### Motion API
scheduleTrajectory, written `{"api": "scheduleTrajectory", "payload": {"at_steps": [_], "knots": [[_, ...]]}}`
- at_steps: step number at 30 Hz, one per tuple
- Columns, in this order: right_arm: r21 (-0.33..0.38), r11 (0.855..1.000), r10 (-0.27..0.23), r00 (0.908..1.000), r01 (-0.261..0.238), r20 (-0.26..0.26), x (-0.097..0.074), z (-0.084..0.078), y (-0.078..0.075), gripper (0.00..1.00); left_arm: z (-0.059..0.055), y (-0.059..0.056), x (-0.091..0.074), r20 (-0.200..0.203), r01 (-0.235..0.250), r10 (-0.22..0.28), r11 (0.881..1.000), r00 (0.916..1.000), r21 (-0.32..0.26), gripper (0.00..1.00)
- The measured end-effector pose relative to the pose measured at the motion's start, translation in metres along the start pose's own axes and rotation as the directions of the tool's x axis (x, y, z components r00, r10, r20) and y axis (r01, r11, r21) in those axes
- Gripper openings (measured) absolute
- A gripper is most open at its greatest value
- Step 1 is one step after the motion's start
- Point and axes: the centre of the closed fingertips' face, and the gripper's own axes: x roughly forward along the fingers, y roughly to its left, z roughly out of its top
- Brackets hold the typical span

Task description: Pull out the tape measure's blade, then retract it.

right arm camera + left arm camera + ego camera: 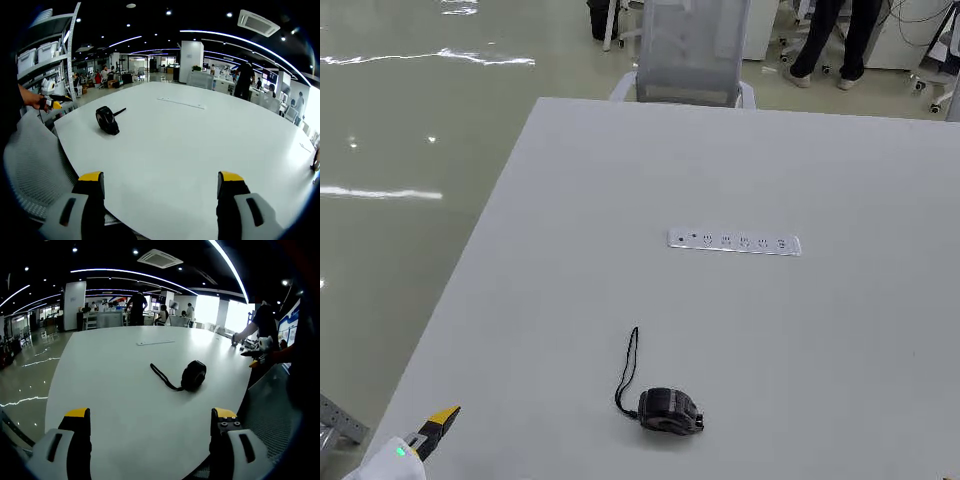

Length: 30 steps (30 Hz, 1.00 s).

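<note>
Head view — tape measure point(670, 411) on table point(720, 170); left claw point(151, 413), right claw point(161, 176) both spread — clear of it.

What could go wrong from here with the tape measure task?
The left gripper and right gripper are open and off the tape measure, which lies loose on the smooth table. A one-sided pull could drag it along instead of extending it. Its wrist strap trails loose and may snag in the jaws.

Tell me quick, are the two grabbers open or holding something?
Left gripper: open, holding nothing.
Right gripper: open, holding nothing.
</note>
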Motion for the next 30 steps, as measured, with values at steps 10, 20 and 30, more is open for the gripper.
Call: {"api": "scheduleTrajectory", "payload": {"at_steps": [10, 20, 30], "knots": [[-0.043, 0.998, 0.051, 0.9987, -0.05, 0.008, 0.008, 0.015, 0.0, 0.9, 0.004, -0.011, 0.013, -0.032, 0.068, -0.068, 0.998, 0.9972, -0.003, 0.99], [-0.083, 0.991, 0.11, 0.9939, -0.109, 0.007, 0.022, 0.024, 0.011, 0.91, 0.022, -0.012, 0.029, -0.03, 0.127, -0.125, 0.991, 0.9916, 0.045, 0.99], [-0.109, 0.98, 0.168, 0.9858, -0.168, -0.014, 0.041, 0.027, 0.023, 0.92, 0.03, -0.029, 0.046, -0.07, 0.184, -0.178, 0.979, 0.9815, 0.091, 0.99]]}}
